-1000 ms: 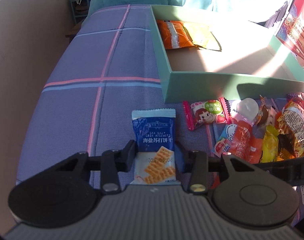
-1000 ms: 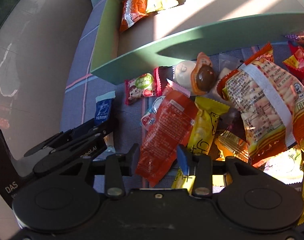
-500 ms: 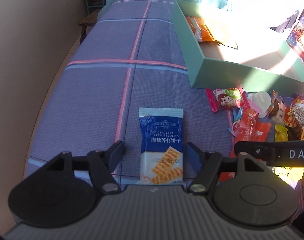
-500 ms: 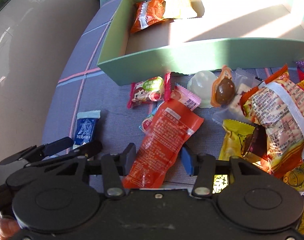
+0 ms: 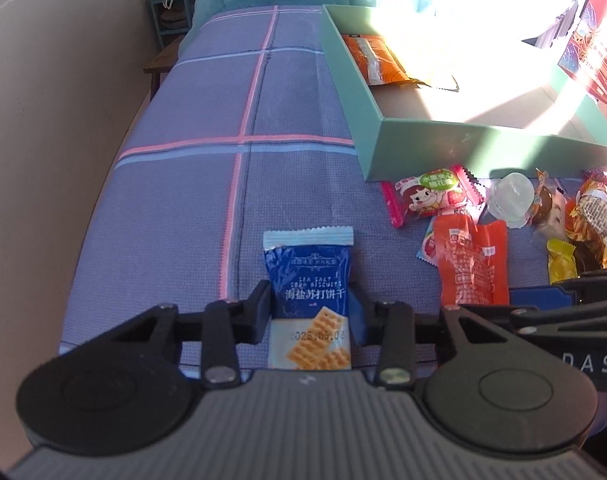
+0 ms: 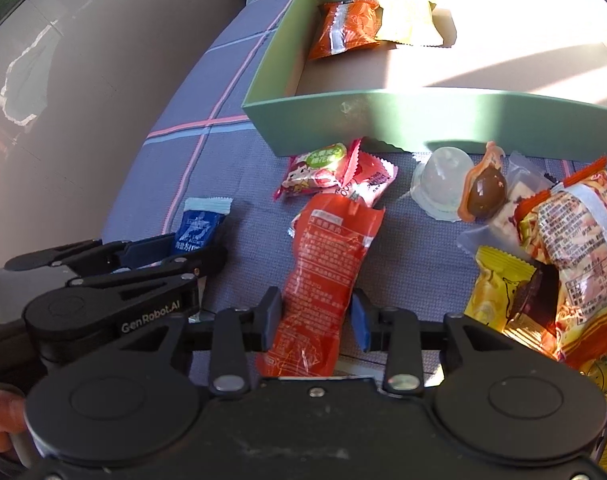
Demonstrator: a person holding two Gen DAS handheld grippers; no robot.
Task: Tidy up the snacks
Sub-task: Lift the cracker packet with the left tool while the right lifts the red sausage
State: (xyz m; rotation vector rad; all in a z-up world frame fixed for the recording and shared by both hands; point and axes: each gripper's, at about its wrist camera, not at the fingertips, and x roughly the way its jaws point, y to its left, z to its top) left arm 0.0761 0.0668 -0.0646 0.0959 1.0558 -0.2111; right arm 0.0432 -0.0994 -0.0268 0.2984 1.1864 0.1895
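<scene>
Left gripper (image 5: 309, 310) closed on blue biscuit pack (image 5: 309, 280), left of green box (image 5: 455, 148). Right gripper (image 6: 315, 322) pinches red sachet (image 6: 327, 276), in front of box. You lift both straight, carry over box wall, release flat beside 2 packs inside, not on top.

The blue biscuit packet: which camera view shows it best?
The left wrist view: the blue biscuit packet lies front-on between the left hand-held gripper fingers, print readable. The right wrist view shows only its top end, behind that gripper.
</scene>
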